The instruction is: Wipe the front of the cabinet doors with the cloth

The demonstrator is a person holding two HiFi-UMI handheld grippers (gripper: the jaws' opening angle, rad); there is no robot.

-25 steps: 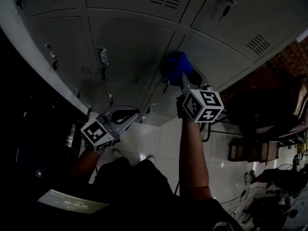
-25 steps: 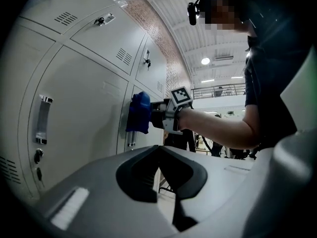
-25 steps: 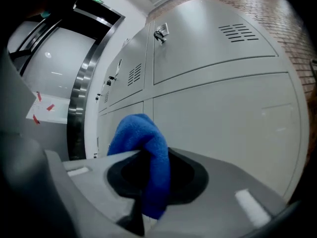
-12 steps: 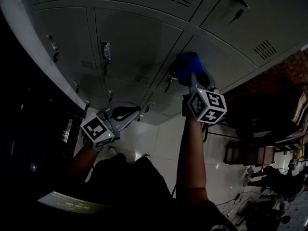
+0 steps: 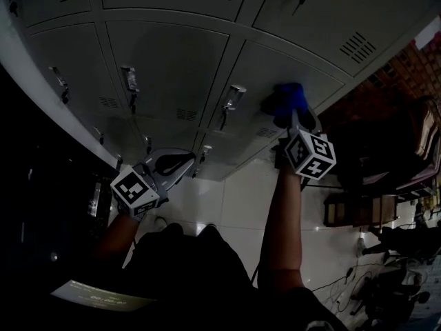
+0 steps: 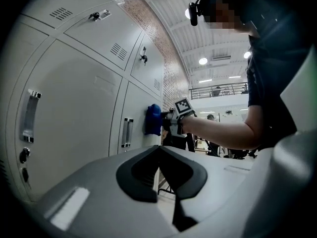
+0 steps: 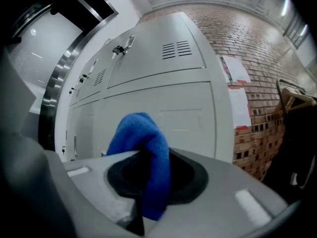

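While our right gripper (image 5: 293,118) pinches the blue cloth (image 5: 287,99) between its jaws, the cloth sits against the front of a lower cabinet door (image 5: 306,61), just right of that door's handle (image 5: 233,96). Right gripper view: cloth bunched and folded over the jaw tips, one end hanging down between them, grey door face right behind it. From the left gripper view the cloth looks to be touching the door, though the head view is too dark for us to confirm how flat it lies. Our left gripper (image 5: 180,164) is held low, well apart from the right, near the bottom row of doors and above the white floor tiles (image 5: 227,198). Its jaws are pressed together with nothing between them. Brick wall (image 7: 257,93) stands right of the cabinet
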